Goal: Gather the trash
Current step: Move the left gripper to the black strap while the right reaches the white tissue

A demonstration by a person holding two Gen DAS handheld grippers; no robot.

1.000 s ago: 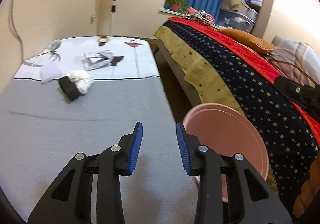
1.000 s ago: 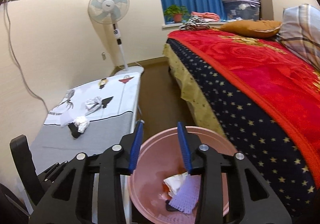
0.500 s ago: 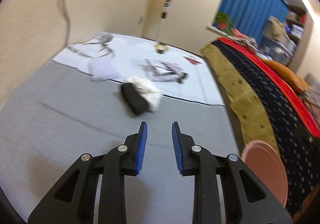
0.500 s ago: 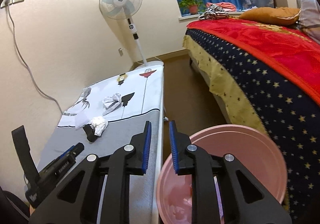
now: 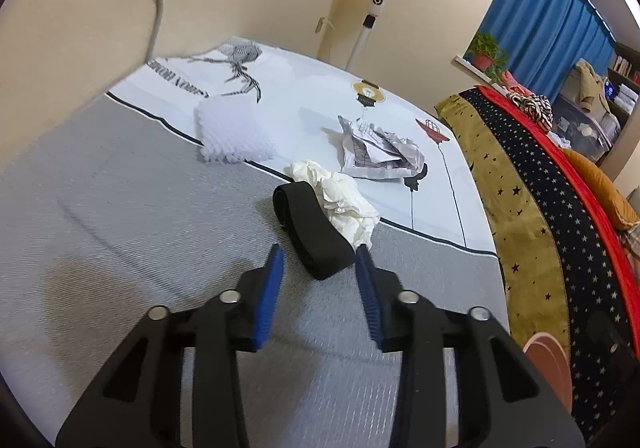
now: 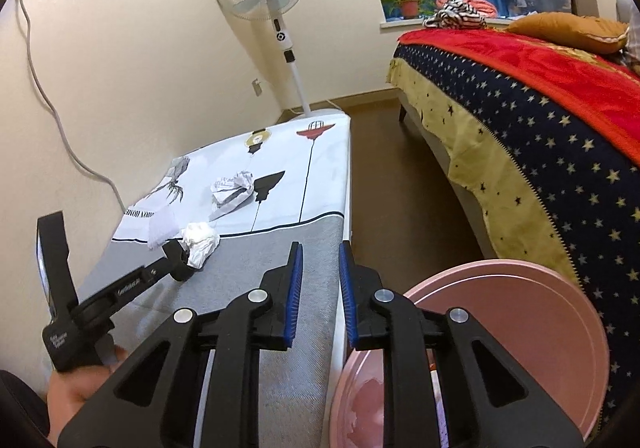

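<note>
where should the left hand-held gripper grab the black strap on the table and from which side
Probably across the near end of the black strap, coming from the front as the left hand-held gripper already points. The strap lies flat and runs away from the open jaws, which stand just wider than it. Its far right edge touches the crumpled white tissue, so a grip near this end should avoid taking that too.

The right gripper hangs empty, jaws narrowly parted, between the cloth-covered table and pink bin; the left gripper reaches a crumpled white tissue there
</note>
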